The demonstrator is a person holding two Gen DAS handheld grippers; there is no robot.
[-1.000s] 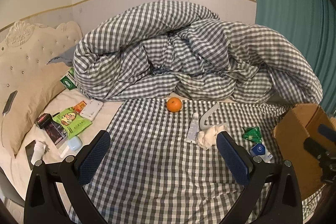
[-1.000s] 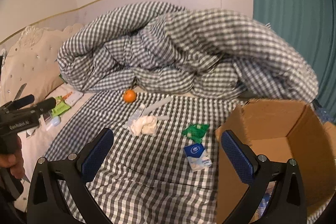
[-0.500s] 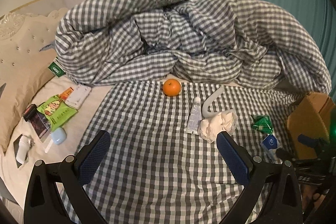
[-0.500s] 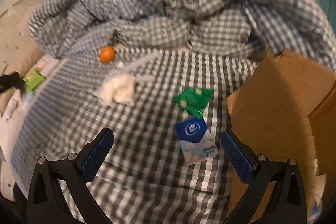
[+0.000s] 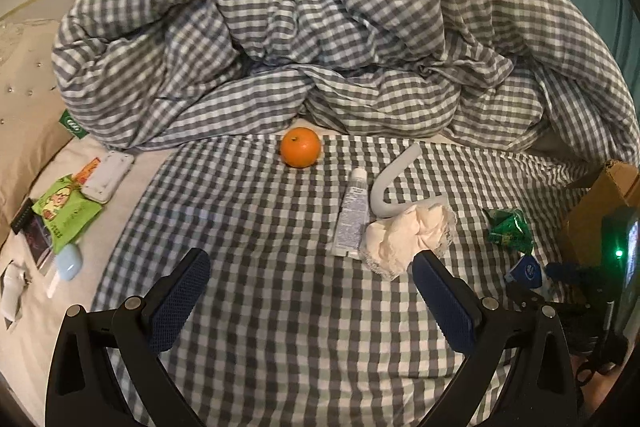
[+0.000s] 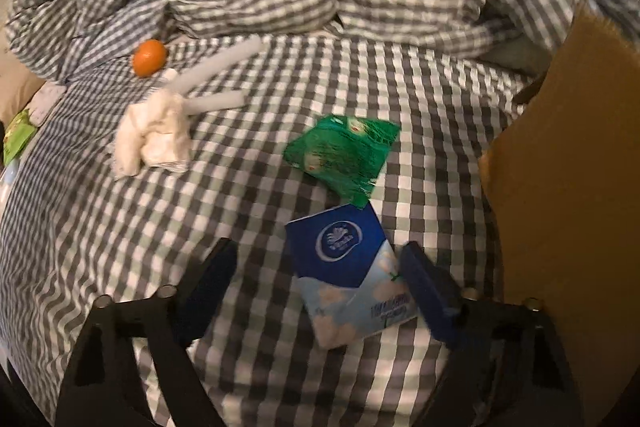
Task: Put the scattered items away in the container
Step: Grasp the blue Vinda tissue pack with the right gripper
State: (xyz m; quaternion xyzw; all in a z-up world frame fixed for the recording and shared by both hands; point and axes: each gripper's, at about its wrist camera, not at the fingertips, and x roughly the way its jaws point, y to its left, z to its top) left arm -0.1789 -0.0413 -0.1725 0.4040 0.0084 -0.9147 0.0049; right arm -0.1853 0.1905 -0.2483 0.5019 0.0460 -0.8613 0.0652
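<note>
Scattered items lie on a checked bed sheet. In the left wrist view: an orange (image 5: 300, 147), a white tube (image 5: 353, 215), a bent white hose (image 5: 390, 183), a crumpled tissue (image 5: 408, 237), a green packet (image 5: 510, 229). My left gripper (image 5: 310, 301) is open and empty, short of the tube. In the right wrist view my right gripper (image 6: 320, 287) is open, its fingers either side of a blue tissue pack (image 6: 348, 271), with the green packet (image 6: 344, 153) just beyond. The cardboard box (image 6: 568, 171) stands at the right.
A bunched checked duvet (image 5: 320, 39) fills the back of the bed. At the left near the pillow lie a green snack bag (image 5: 64, 215), a white case (image 5: 108, 177), a small blue case (image 5: 69, 261) and other small items. The right gripper shows at the left view's right edge (image 5: 560, 291).
Both grippers have moved forward and down toward the bed. The right one has closed in on the blue tissue pack, which now lies between its open fingers.
</note>
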